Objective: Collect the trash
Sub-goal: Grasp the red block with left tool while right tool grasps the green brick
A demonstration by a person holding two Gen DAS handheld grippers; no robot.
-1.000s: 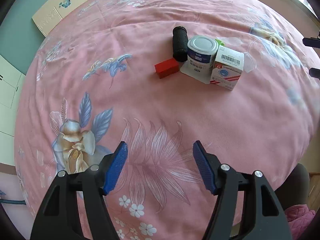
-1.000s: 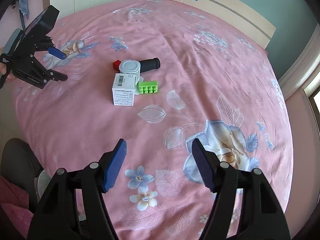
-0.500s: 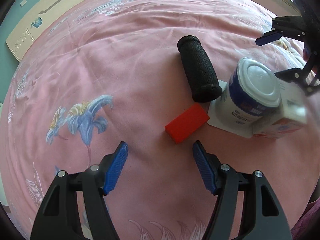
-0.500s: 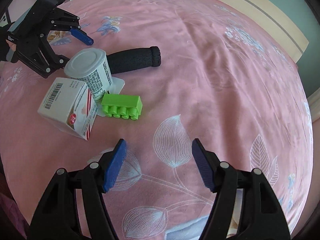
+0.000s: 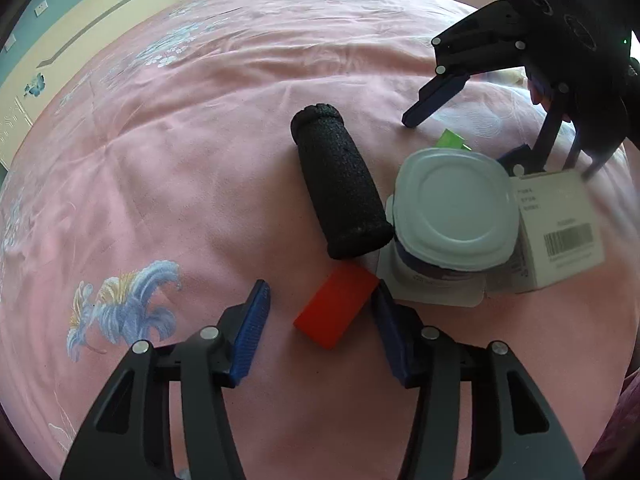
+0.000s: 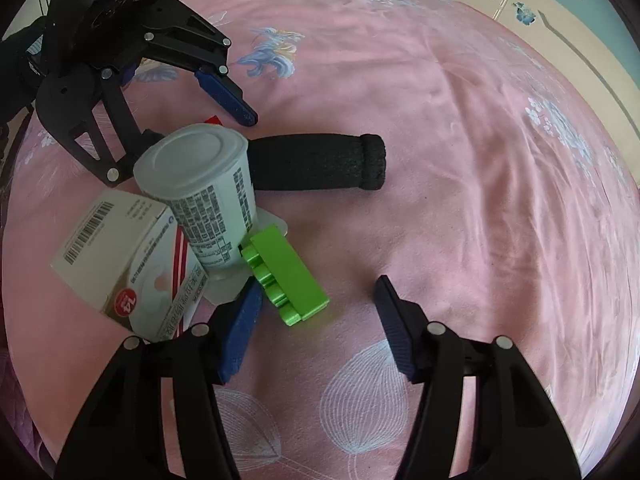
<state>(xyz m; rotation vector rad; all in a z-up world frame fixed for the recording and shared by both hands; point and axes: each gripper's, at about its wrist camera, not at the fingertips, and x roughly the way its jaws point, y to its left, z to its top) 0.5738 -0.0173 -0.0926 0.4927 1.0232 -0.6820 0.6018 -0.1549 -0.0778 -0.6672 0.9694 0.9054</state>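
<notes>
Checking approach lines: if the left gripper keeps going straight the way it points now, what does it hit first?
Most likely the red block: it already lies between the left gripper's closing jaws, not yet pressed. The black foam roll lies beyond it. Depth is hard to judge.

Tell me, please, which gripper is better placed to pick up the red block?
Left. The left gripper already straddles the red block, jaws closing, while the right gripper is at the green brick.
</notes>
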